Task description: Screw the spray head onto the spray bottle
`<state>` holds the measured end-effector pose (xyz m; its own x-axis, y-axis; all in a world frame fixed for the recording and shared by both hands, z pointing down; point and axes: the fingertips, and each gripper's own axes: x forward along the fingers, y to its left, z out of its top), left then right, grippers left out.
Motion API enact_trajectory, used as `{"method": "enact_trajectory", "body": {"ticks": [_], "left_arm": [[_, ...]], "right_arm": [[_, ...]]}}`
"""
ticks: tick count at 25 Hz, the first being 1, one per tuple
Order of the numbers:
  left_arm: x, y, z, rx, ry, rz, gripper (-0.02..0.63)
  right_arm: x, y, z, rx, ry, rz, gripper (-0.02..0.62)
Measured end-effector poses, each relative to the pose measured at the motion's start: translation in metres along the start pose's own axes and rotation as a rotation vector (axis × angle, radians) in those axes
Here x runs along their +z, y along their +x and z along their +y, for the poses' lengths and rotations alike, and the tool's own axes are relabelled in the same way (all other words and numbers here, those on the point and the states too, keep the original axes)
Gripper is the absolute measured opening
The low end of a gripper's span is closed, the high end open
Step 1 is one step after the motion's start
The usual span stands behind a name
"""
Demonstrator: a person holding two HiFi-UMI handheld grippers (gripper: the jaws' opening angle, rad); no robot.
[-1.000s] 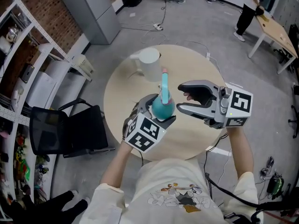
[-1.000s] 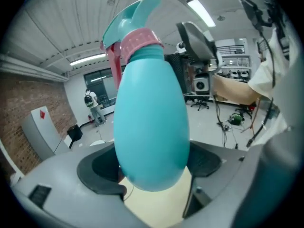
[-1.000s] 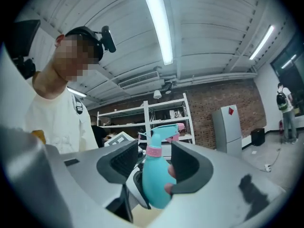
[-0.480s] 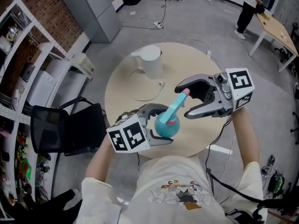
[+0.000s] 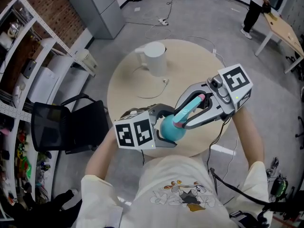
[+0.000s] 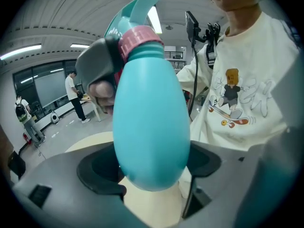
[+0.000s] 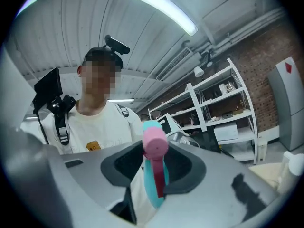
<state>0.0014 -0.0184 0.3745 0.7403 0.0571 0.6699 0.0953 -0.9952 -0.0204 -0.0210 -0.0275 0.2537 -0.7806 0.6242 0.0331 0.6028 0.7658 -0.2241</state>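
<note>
A teal spray bottle (image 5: 170, 128) lies tilted above the round table's near edge, and my left gripper (image 5: 164, 127) is shut on its round body. In the left gripper view the bottle (image 6: 152, 122) fills the space between both jaws, with a pink collar (image 6: 140, 37) at its neck. The teal spray head (image 5: 190, 107), pink at its nozzle, points up and to the right. My right gripper (image 5: 181, 115) has just been closing and now clamps that spray head (image 7: 154, 175) between its pads.
A white pitcher (image 5: 154, 58) stands at the far side of the beige table (image 5: 128, 89), with a thin cable (image 5: 152, 93) lying near it. A black chair (image 5: 66, 132) is at the table's left, shelves (image 5: 19, 56) beyond it. A person (image 5: 254, 8) stands far off.
The bottle went from upright to tilted right and sank toward me with the left gripper. The right gripper swung in over the spray head and its jaws closed on it.
</note>
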Motion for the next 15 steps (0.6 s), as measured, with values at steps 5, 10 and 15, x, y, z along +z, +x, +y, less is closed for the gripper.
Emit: {"method": "enact_trajectory", "body": {"ticks": [5, 10, 15], "left_arm": [[-0.006, 0.001, -0.006, -0.042, -0.012, 0.032, 0.416], [-0.014, 0.006, -0.015, -0.143, -0.101, 0.061, 0.416], [-0.017, 0.005, -0.022, -0.227, -0.157, 0.101, 0.416]], "right_arm": [[-0.006, 0.002, 0.003, 0.010, 0.008, 0.058, 0.138], [-0.012, 0.003, 0.001, -0.031, -0.028, 0.146, 0.133], [-0.022, 0.001, -0.002, -0.043, -0.057, 0.305, 0.132]]}}
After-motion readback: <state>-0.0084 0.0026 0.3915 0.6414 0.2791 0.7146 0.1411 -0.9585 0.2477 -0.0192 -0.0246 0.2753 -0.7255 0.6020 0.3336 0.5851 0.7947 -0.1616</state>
